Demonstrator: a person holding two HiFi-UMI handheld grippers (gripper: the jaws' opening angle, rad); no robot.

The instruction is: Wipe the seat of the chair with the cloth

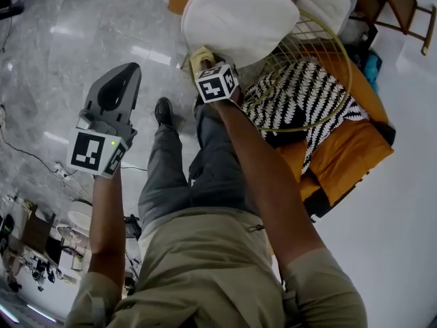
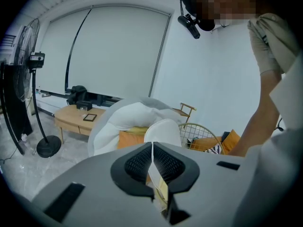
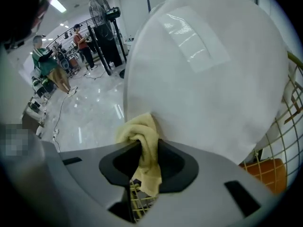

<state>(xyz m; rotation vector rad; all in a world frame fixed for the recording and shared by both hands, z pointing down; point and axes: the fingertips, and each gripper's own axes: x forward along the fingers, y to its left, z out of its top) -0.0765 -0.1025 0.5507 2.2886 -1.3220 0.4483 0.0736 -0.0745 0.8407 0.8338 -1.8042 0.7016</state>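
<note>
One cloth (image 3: pixel 138 132) pinched in right tongs (image 3: pixel 144 156), at seat (image 3: pixel 203 79) edge, underside hidden, left tongs (image 2: pixel 152 162) closed empty

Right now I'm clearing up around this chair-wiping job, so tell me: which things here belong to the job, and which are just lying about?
In the job: cloth, clamped in the right gripper; white seat; wire chair.
Lying about: striped blanket; orange cushion; fan; low table; left gripper, shut and empty.

One left tongs (image 2: pixel 152 155), one right tongs (image 3: pixel 147 151), one yellow cloth (image 3: pixel 139 131), one white seat (image 3: pixel 203 79), one fan (image 2: pixel 22 60).
</note>
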